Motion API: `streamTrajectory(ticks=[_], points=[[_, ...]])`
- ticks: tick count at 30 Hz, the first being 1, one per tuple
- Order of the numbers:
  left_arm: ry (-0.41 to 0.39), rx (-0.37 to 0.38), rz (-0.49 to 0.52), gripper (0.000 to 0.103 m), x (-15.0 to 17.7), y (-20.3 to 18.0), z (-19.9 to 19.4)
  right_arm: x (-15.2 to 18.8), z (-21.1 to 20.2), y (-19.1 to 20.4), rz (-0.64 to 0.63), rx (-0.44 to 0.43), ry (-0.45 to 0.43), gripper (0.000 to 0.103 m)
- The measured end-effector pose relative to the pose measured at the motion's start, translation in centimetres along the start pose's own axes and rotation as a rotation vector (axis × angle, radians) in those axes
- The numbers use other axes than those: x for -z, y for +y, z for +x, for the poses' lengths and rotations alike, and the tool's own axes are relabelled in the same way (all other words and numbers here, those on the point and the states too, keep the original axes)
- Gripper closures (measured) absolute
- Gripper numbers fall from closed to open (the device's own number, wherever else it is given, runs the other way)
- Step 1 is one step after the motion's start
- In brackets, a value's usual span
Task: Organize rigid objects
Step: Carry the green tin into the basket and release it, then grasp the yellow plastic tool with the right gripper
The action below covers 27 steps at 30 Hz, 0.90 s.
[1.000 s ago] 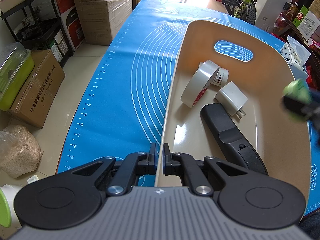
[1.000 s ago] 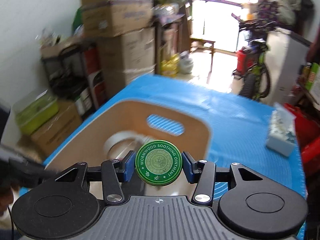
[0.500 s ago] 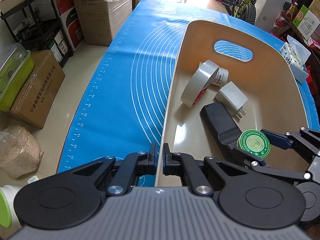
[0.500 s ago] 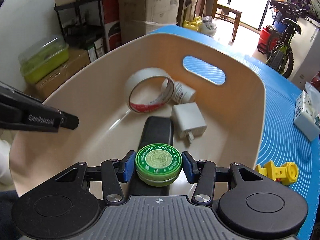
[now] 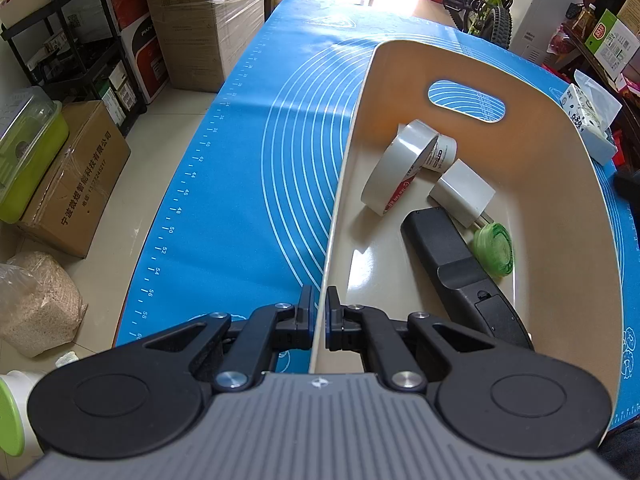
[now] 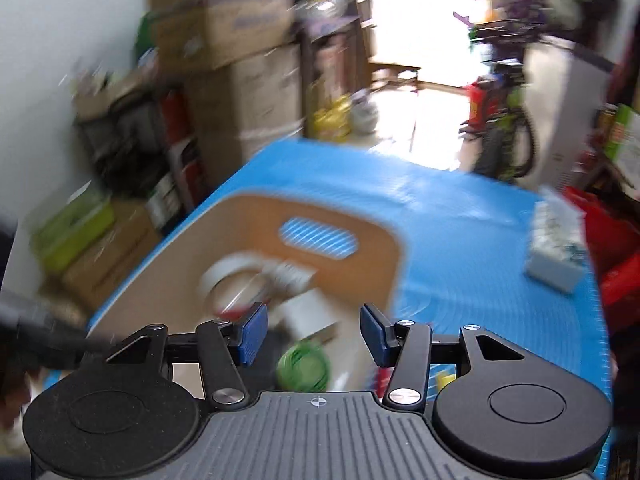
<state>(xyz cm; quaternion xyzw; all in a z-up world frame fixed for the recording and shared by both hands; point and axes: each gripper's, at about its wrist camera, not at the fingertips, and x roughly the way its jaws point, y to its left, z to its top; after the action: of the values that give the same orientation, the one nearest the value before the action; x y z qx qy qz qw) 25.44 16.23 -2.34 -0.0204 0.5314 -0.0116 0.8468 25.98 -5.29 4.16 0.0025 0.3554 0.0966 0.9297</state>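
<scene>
My left gripper (image 5: 318, 312) is shut on the near left rim of the cream bin (image 5: 568, 208). Inside the bin lie a tape roll (image 5: 396, 172), a small white bottle (image 5: 442, 154), a white charger (image 5: 464, 194), a black device (image 5: 452, 264) and the green ointment tin (image 5: 494, 249), blurred, next to the black device. My right gripper (image 6: 314, 330) is open and empty above the bin (image 6: 256, 264). The green tin (image 6: 304, 370) shows blurred below its fingers.
The bin stands on a blue mat (image 5: 256, 168). A tissue pack (image 5: 592, 120) lies on the mat to the right of the bin. A small yellow object (image 6: 444, 380) shows behind my right gripper. Cardboard boxes (image 5: 208, 20) and a shelf (image 5: 60, 40) stand beyond the table's left edge.
My right gripper opened, let the green tin go into the bin, and pulled up and back. The tin now lies by the black device. The left gripper has not moved.
</scene>
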Motion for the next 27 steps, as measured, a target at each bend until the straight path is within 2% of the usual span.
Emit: streamTrajectory(ticks=[5, 10, 14, 18, 23, 27], points=[[0.000, -0.001, 0.001, 0.096, 0.0, 0.0, 0.0, -0.9, 0.6, -5.7, 0.119, 0.154, -0.004, 0.040], [0.000, -0.001, 0.001, 0.096, 0.0, 0.0, 0.0, 1.3, 5.0, -11.6, 0.330, 0.248, 0.147, 0.040], [0.000, -0.002, 0.002, 0.096, 0.0, 0.0, 0.0, 4.2, 8.3, -14.8, 0.512, 0.279, 0.252, 0.041], [0.000, -0.002, 0.003, 0.096, 0.0, 0.0, 0.0, 5.6, 10.3, -16.0, 0.572, 0.322, 0.287, 0.041], [0.002, -0.006, 0.009, 0.096, -0.1, 0.0, 0.0, 5.8, 11.5, -16.9, 0.651, 0.342, 0.280, 0.041], [0.002, -0.007, 0.011, 0.096, -0.1, -0.1, 0.0, 5.7, 12.3, -16.8, 0.658, 0.360, 0.292, 0.041]])
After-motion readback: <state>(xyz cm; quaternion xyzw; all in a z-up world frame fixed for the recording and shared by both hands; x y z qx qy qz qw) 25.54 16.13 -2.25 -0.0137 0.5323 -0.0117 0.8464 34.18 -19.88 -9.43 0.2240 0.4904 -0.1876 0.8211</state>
